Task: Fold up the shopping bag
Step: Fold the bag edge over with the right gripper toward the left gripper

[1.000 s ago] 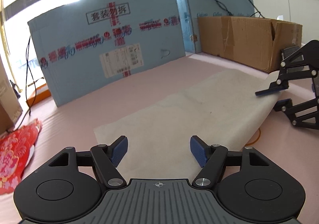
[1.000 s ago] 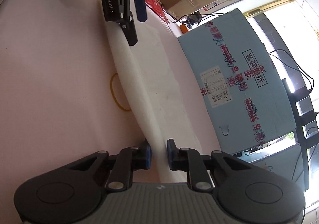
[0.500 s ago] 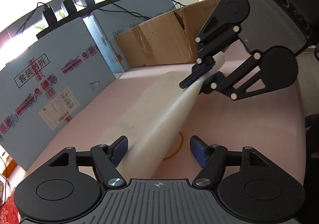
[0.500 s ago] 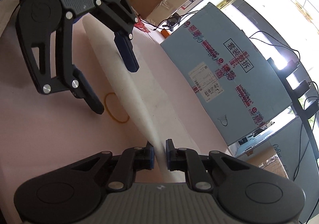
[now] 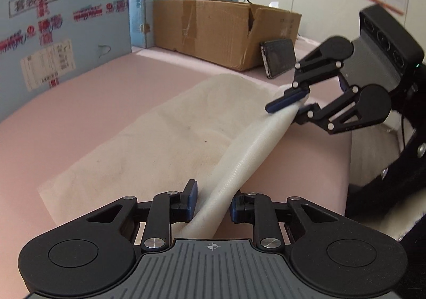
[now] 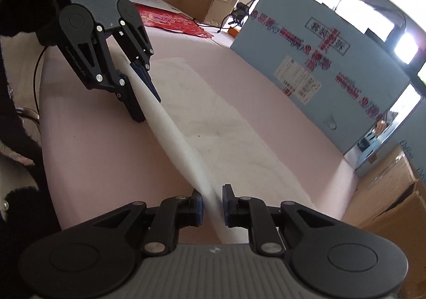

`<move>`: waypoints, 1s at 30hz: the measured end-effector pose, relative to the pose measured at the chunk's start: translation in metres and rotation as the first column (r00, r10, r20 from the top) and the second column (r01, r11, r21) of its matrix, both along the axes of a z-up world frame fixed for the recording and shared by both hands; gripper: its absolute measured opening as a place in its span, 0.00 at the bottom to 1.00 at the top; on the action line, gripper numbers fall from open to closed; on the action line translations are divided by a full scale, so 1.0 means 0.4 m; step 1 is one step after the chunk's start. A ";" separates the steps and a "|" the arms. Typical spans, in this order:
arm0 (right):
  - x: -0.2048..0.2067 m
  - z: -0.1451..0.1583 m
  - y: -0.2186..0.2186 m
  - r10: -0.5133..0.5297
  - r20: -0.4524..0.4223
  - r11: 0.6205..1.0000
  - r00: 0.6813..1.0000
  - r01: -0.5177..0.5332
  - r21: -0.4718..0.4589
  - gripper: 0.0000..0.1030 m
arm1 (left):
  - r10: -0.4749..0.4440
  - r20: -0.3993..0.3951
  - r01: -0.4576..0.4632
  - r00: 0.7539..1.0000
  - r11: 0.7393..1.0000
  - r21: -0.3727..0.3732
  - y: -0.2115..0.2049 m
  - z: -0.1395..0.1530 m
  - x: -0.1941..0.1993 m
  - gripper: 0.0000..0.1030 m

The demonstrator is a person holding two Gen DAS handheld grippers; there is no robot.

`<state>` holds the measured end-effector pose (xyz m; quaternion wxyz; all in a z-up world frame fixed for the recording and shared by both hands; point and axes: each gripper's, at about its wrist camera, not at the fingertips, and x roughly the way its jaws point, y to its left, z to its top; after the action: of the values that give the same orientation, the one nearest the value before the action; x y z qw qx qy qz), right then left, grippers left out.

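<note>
A cream shopping bag [image 5: 165, 139] lies flat on the pink tabletop [image 5: 80, 102], and its near long edge is lifted into a taut rolled fold. My left gripper [image 5: 213, 200] holds one end of that fold; its jaws are closing, with the fabric between the blue pads. My right gripper [image 6: 213, 201] grips the other end, and its jaws are opening slightly while the fold still sits between the pads. Each camera sees the opposite tool: the right gripper [image 5: 285, 112] and the left gripper [image 6: 147, 108] both pinch the shopping bag [image 6: 213, 118].
Blue printed cartons [image 5: 53, 32] and a brown cardboard box [image 5: 218, 30] line the far side, with a dark phone-like slab [image 5: 278, 56] leaning on the box. A red patterned cloth [image 6: 173, 19] lies at one end. The table edge [image 5: 346, 166] drops off near the person's dark sleeve.
My left gripper swung onto the bag's raised fold and closed on it. The right gripper rolled and rose, keeping its end. The yellow rubber band beside the bag has dropped out of sight.
</note>
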<state>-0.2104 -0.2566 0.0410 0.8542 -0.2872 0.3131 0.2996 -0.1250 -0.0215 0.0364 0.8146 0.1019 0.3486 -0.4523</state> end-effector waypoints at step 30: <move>0.152 -0.007 -0.280 -0.297 -0.455 0.712 0.840 0.512 0.481 0.12 | 0.246 -0.128 -0.273 0.961 0.922 -0.276 0.224 0.001 0.031 0.36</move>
<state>-0.1496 -0.3684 0.0381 0.8763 0.1238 0.4057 0.2283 -0.1127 0.0683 0.0366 0.8568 -0.0868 0.3251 -0.3907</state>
